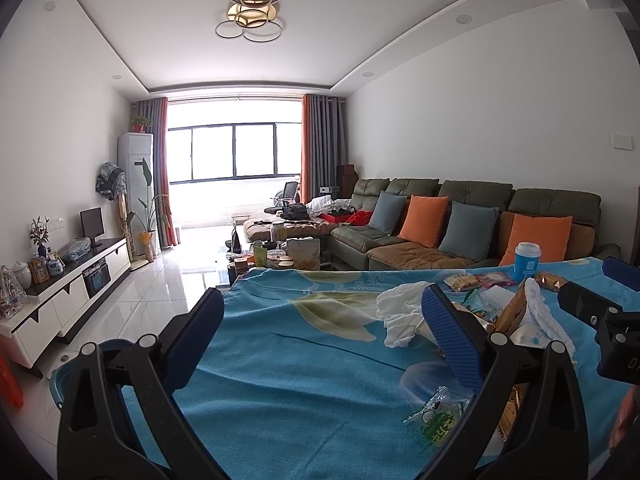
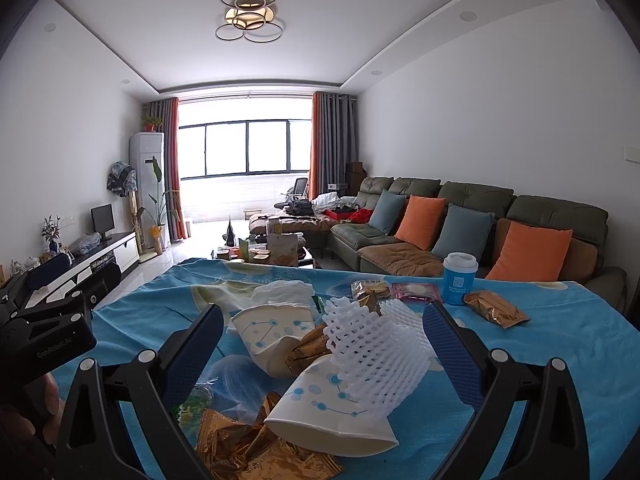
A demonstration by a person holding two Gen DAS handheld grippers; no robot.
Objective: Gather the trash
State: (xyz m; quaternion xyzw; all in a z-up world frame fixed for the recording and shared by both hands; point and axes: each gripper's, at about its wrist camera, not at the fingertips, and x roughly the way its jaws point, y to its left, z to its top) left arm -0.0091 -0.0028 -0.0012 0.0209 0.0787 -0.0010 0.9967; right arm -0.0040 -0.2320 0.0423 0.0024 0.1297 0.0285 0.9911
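My right gripper (image 2: 322, 314) stands open over a heap of trash on the blue flowered tablecloth (image 2: 560, 360). Between its fingers lie a white foam fruit net (image 2: 376, 356), two crushed paper cups (image 2: 272, 336) (image 2: 332, 420) and crumpled gold foil wrappers (image 2: 248, 448). A white tissue (image 2: 288, 292), a biscuit packet (image 2: 370, 290), a pink packet (image 2: 416, 292) and another gold wrapper (image 2: 496, 308) lie farther back. My left gripper (image 1: 322, 296) is open with nothing between its fingers, over bare cloth left of the heap. A green wrapper (image 1: 436, 416) lies by its right finger.
A blue cup with a white lid (image 2: 460, 276) stands upright at the table's far right. A blue bin rim (image 1: 64, 376) shows below the table's left edge. Beyond the table are a cluttered coffee table (image 1: 280, 256), a green sofa (image 1: 460, 216) and a TV cabinet (image 1: 72, 288).
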